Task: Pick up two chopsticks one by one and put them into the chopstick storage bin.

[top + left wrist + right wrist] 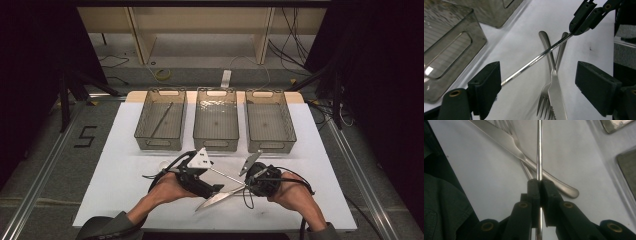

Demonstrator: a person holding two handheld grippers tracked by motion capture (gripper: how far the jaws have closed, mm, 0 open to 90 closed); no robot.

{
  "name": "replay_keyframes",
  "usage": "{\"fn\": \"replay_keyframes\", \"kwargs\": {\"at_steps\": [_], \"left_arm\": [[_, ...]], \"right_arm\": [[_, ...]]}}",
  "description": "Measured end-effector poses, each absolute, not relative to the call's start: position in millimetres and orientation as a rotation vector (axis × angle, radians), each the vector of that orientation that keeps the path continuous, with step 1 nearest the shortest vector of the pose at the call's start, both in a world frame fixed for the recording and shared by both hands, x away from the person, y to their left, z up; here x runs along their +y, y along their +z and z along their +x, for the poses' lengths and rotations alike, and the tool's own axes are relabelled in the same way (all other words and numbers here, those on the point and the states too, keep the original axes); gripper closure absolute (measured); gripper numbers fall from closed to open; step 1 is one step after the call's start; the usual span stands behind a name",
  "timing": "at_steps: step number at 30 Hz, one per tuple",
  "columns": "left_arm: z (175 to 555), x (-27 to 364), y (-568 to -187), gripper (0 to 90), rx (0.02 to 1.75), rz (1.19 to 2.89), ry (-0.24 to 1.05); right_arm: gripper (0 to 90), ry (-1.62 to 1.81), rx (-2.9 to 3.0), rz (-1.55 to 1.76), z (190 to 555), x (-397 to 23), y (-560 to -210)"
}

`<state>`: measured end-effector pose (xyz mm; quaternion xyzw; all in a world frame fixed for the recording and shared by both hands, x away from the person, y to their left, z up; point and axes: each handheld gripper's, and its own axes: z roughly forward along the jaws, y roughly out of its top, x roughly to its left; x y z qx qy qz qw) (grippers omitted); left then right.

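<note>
My right gripper [540, 182] is shut on a thin steel chopstick [539, 150] and holds it above the white table. The same gripper [574, 31] is at the top right of the left gripper view, with the chopstick [534, 60] slanting down towards my left gripper [537, 72]. That gripper is open; the chopstick's free end lies between its jaws, close to the left one, and neither pad presses on it. Under the chopstick a knife [555, 87] and a fork [544, 100] lie crossed on the table. From above, both grippers [217, 187] [246, 186] meet near the front edge, over the knife [217, 199].
Three grey see-through bins stand in a row at the back: left [160, 146], middle [216, 145], right [272, 146]. The left bin holds another chopstick [161, 120]. A small white round object [162, 163] lies in front of the left bin.
</note>
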<state>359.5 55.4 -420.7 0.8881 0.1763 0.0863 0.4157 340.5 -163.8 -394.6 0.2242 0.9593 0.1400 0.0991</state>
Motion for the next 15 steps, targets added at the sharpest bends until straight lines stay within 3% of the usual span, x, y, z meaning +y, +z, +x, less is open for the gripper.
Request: {"fn": "replay_keyframes", "kwargs": {"at_steps": [15], "left_arm": [[350.5,35.3,-429.2,37.0,0.27,2.364,0.215]], "right_arm": [[86.1,0.425,2.882,0.497,330.9,-147.8,-394.6]]}}
